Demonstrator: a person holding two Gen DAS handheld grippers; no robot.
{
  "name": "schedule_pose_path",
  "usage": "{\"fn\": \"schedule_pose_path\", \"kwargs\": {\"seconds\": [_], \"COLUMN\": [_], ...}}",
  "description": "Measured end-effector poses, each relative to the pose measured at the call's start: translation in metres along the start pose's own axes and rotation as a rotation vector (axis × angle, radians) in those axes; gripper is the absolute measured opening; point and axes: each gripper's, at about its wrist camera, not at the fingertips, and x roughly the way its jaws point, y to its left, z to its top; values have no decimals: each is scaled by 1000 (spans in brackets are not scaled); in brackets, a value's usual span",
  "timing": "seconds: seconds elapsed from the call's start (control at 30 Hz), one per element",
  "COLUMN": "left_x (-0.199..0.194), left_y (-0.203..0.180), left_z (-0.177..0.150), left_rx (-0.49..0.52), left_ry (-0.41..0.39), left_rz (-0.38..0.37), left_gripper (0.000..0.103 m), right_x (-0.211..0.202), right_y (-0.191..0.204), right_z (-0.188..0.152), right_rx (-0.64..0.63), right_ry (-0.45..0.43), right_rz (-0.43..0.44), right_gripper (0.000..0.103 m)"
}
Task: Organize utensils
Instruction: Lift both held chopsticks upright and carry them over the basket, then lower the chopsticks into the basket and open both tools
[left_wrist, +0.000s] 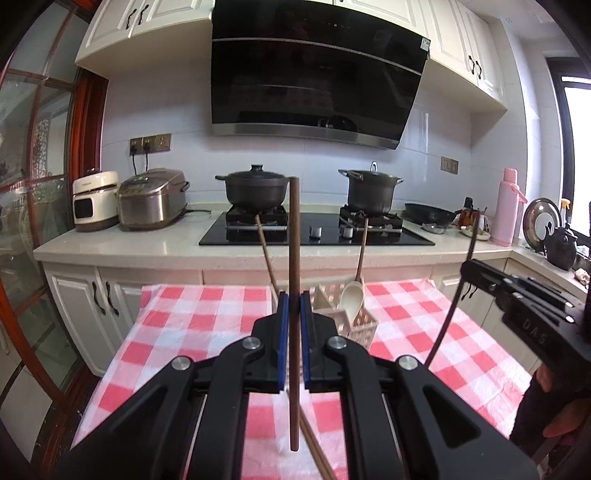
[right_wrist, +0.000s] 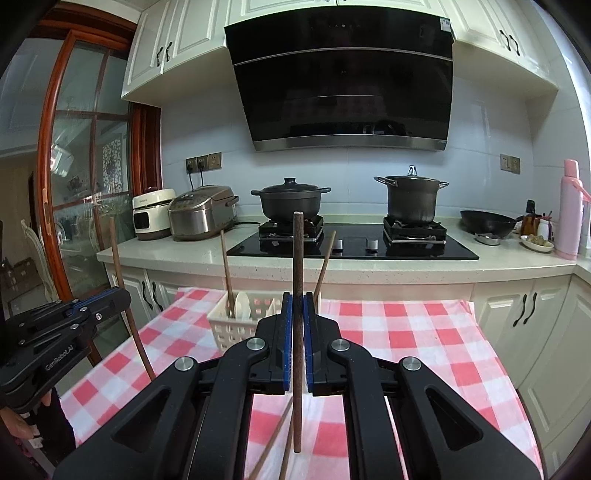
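Blue-padded fingers of the left gripper are clenched on a brown chopstick — the pads press its shaft from both sides with no gap showing. That stick stands upright, its long axis vertical: the upper end rises well above the fingertips and the lower end hangs below the gripper body, over the red-and-white checked tablecloth.

Seen from its own camera, the right gripper is closed the same way on a second chopstick, also upright, one end above the fingertips and the other hanging below them. In the left wrist view this same stick appears dark and bowed by the lens, sticking up from the right gripper at the frame's right side.

Just beyond the fingertips of both grippers stands a white perforated utensil basket on the cloth, slightly right of the left gripper and slightly left of the right one. A white spoon with a wooden handle leans in it, and another chopstick stands in it tilted.

Below and behind the left gripper's fingers, loose chopsticks lie slanted on the cloth — the right wrist view shows two such sticks under its own fingers.

Far ahead is the countertop with a black gas hob.
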Motion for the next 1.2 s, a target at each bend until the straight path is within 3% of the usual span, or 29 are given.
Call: {"fn": "schedule_pose_path", "kwargs": {"seconds": [0.37,0.73,0.93,1.2], "left_x": [22,57,92,142], "left_y": [-8,-13,-2,10], "left_z": [81,138,138,106], "left_rx": [-16,-15,-69,-113], "left_ry": [-44,-121,-86,59], "left_rz": [-29,28,26,-12], "left_gripper": [6,6,6,6], "right_x": [36,63,92,131], "right_y": [6,10,1,-5], "right_z": [53,87,84,58], "right_rx": [-13,-9,4,24], "right_ry": [-21,-71,-37,102], "right_rz": [-17,-34,-49,-27], "right_gripper": [6,6,6,6]}}
